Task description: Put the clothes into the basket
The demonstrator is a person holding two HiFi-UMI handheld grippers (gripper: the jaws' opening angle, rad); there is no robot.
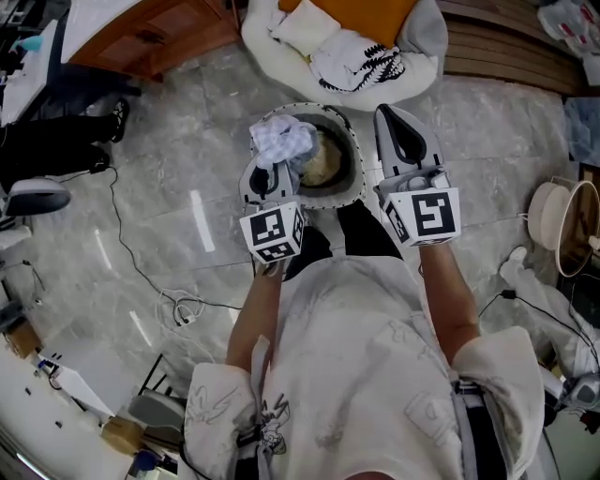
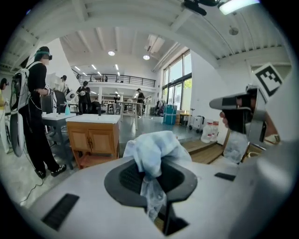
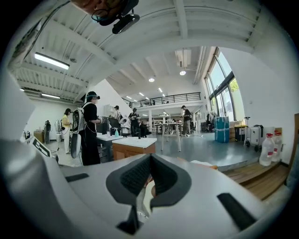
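Observation:
A light blue and white cloth (image 1: 283, 141) hangs bunched over the near left rim of the round, white-rimmed basket (image 1: 357, 169) on the floor. My left gripper (image 1: 275, 165) is shut on it. In the left gripper view the cloth (image 2: 154, 151) is pinched between the dark pads, and a thin tail hangs below my left gripper (image 2: 152, 179). A beige garment (image 1: 325, 161) lies inside the basket. My right gripper (image 1: 389, 117) is beside the basket's right rim, shut with nothing in it. In its own view the right gripper (image 3: 148, 175) has its pads together.
A white beanbag (image 1: 427, 47) behind the basket holds a black-and-white patterned garment (image 1: 361, 61) and an orange cushion (image 1: 366, 14). A wooden cabinet (image 1: 150, 33) stands at top left. A cable (image 1: 178, 305) trails over the grey floor on the left. A fan (image 1: 562, 225) stands at right.

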